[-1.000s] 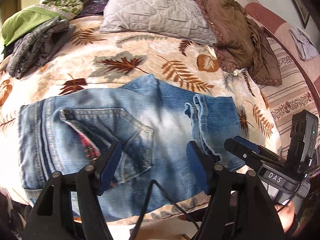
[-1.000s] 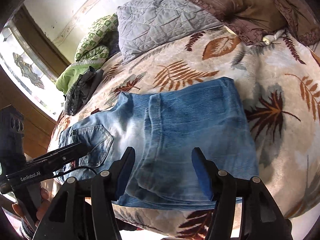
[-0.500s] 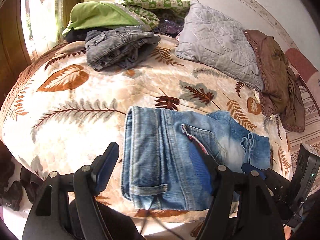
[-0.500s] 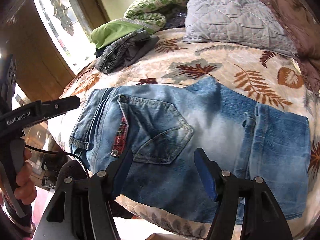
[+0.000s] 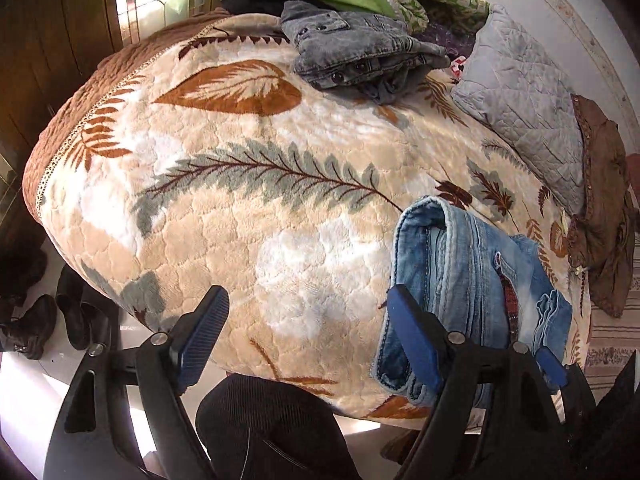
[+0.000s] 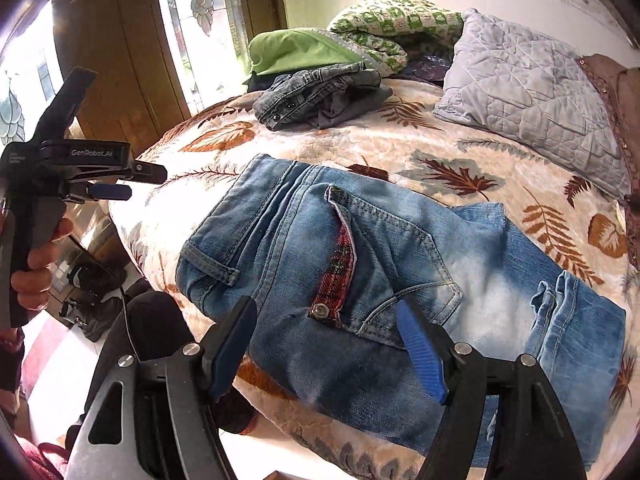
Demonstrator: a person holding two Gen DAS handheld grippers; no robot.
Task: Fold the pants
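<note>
Faded blue denim pants (image 6: pixel 392 280), folded into flat block, lie on bed near front edge, back pocket with red plaid lining up. Leaf-patterned fleece blanket (image 5: pixel 240 208) underneath. Right claw (image 6: pixel 326 354) hovers above pants, fingers apart, holding nothing. Left claw (image 5: pixel 308 334) off pants' waistband end, over blanket, fingers apart, empty. Grey folded jeans (image 6: pixel 316 94), green cloth, quilted grey pillow (image 6: pixel 528 92) along far edge.
</note>
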